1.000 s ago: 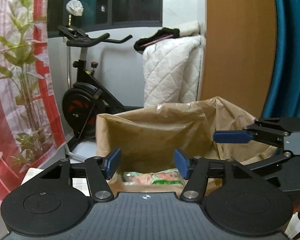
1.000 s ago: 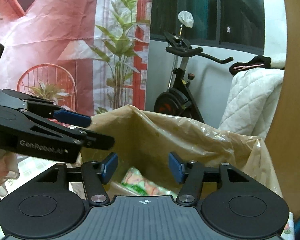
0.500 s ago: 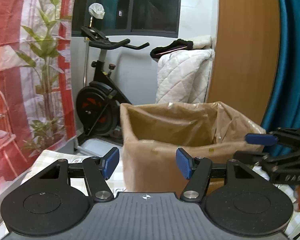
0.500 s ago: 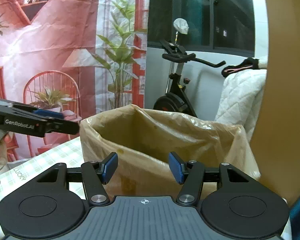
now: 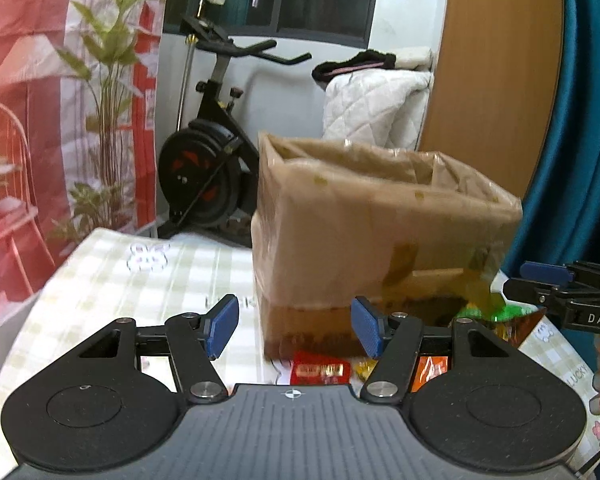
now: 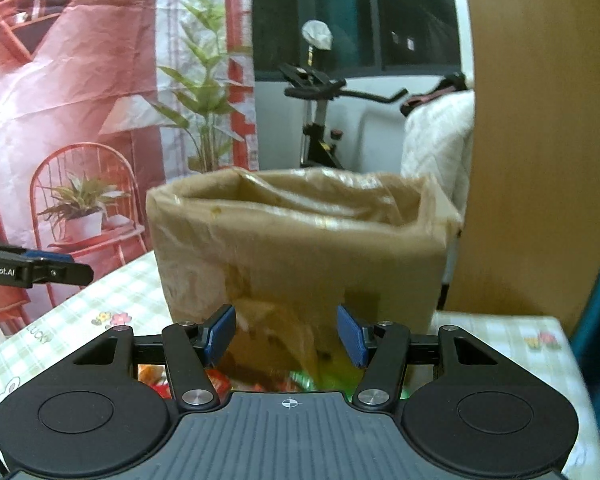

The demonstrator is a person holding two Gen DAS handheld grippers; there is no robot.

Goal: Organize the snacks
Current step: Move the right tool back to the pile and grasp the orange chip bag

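Item: snack packets [image 5: 320, 370], loose on checked tablecloth [image 5: 112, 280] at foot of plastic-lined box [image 5: 380, 216].
Left gripper [image 5: 294, 326]: jaws apart, empty.
Right gripper [image 6: 287, 334]: jaws apart, empty, above green packet [image 6: 312, 380].
Step, we judge: pick one packet.
Method: we lower level, straddle packet edge, close firmly, lift clear of liner rim before dropping in.

Indoor artificial light, moderate, warm cast. Both views have strong fisheye: the brown wooden door panel [image 5: 496, 80] bows at the right edge, corners vignette to black. Motion blur smears the tan plastic-lined cardboard box [image 5: 372, 236] [image 6: 300, 248] and the colourful snack packets [image 5: 324, 370] in front of it. The dark window glass [image 6: 416, 12] carries small light reflections. Shadows are soft; the green-checked table cloth [image 5: 112, 280] looks slightly washed out.
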